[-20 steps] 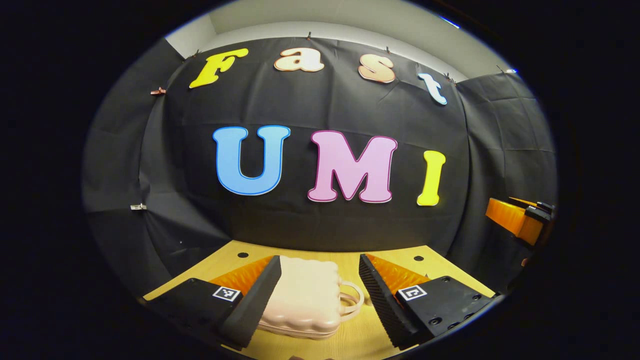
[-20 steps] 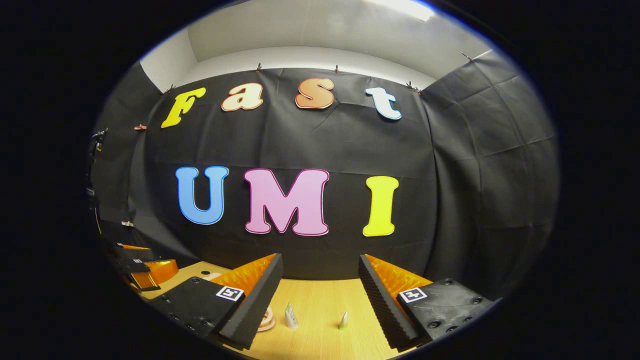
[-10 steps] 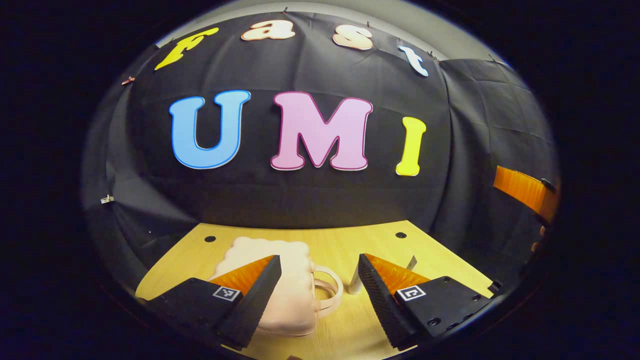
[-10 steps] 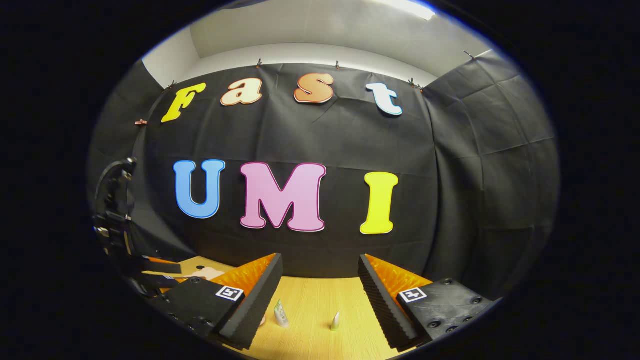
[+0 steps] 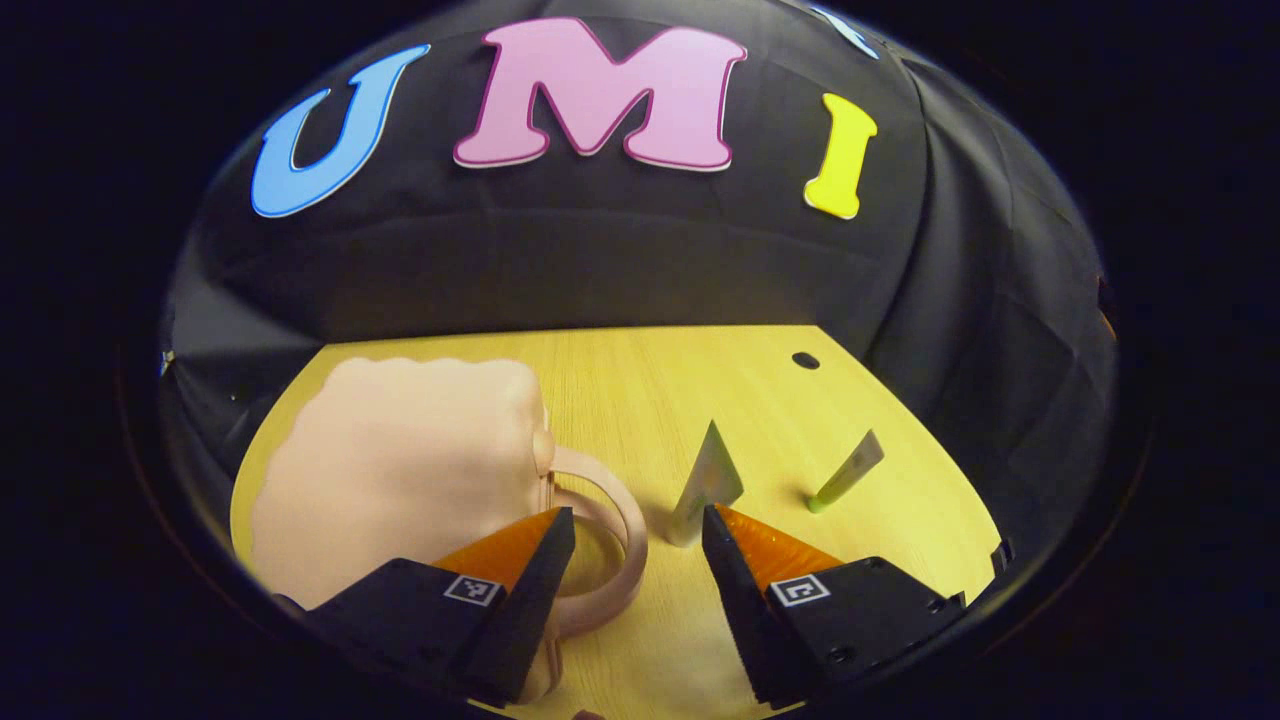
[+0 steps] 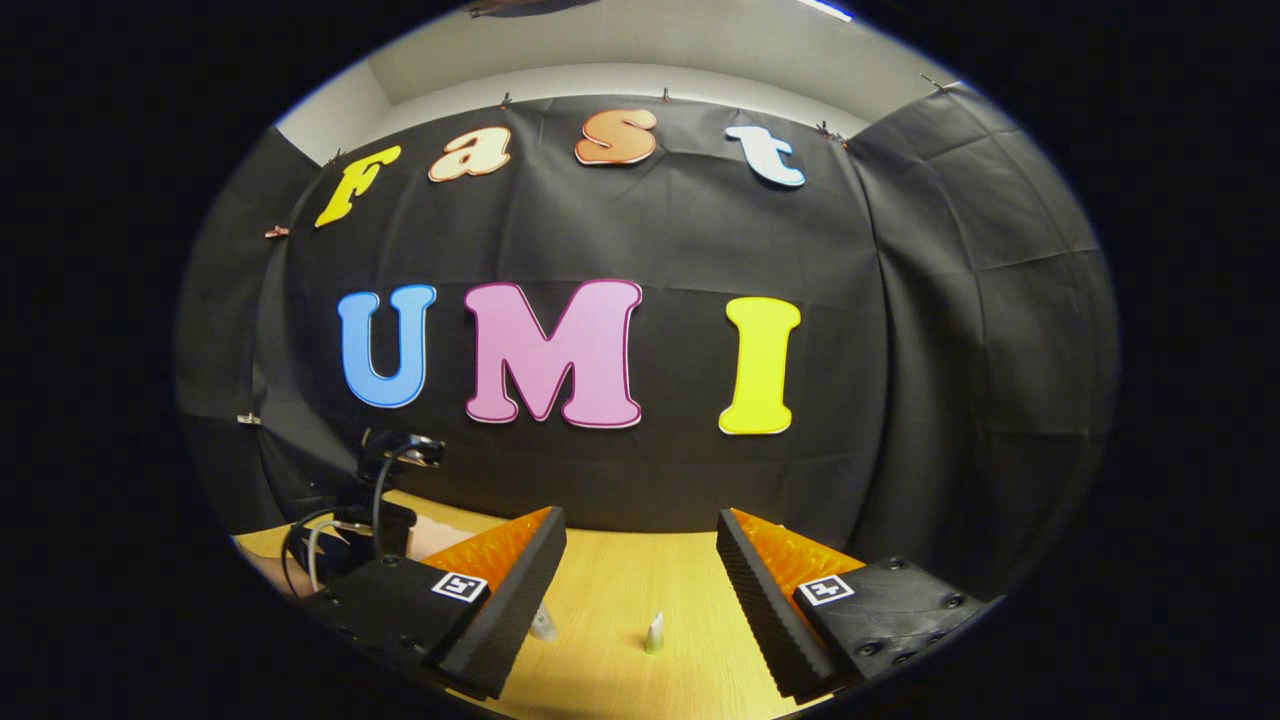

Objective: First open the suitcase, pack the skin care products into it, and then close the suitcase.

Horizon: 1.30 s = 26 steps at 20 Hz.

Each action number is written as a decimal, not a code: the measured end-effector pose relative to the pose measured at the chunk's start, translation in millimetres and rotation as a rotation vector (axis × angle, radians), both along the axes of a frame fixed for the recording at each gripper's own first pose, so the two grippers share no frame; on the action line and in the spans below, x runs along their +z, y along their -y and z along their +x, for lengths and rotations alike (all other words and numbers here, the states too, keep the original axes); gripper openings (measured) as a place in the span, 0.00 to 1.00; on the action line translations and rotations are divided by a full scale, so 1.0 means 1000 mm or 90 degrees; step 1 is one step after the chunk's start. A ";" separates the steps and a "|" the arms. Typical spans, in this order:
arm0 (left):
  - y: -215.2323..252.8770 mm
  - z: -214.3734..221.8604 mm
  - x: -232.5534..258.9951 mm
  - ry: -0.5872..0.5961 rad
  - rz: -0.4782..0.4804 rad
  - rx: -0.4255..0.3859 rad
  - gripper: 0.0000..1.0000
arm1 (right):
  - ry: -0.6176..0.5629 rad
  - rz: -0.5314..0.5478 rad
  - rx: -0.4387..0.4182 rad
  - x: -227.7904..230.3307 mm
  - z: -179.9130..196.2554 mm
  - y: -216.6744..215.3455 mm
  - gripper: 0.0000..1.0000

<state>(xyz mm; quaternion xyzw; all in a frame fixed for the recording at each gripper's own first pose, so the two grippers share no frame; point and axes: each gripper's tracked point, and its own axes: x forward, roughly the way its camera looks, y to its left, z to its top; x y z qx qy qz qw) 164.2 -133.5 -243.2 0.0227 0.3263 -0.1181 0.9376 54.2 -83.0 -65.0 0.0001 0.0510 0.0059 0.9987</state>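
Observation:
A small pale pink suitcase (image 5: pixel 400 470) lies shut on the wooden table (image 5: pixel 700 390), its loop handle (image 5: pixel 610 530) pointing toward the tubes. My left gripper (image 5: pixel 635 560) is open just above the handle, which curves around its left fingertip. A pale tube (image 5: pixel 708 485) stands right of the handle, and a green-capped tube (image 5: pixel 848 470) leans farther right. My right gripper (image 6: pixel 640 570) is open over the table (image 6: pixel 620 590), nothing between its fingers. Ahead of it stands a small tube (image 6: pixel 654 632); a second tube (image 6: pixel 543 625) is partly hidden by a finger.
The left gripper's housing (image 6: pixel 385 510) with looped cables sits low at the left of the right gripper view. The black cloth wall closes off the table's far and right sides. A round hole (image 5: pixel 805 360) marks the table's far right corner.
My left gripper has tipped downward and come in over the suitcase handle, so suitcase and tubes look larger. In the right gripper view the left gripper's housing has moved rightward.

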 end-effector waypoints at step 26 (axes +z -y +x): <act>-0.120 0.042 0.171 0.026 0.090 0.046 0.14 | -0.088 0.043 0.030 -0.056 0.038 0.005 0.96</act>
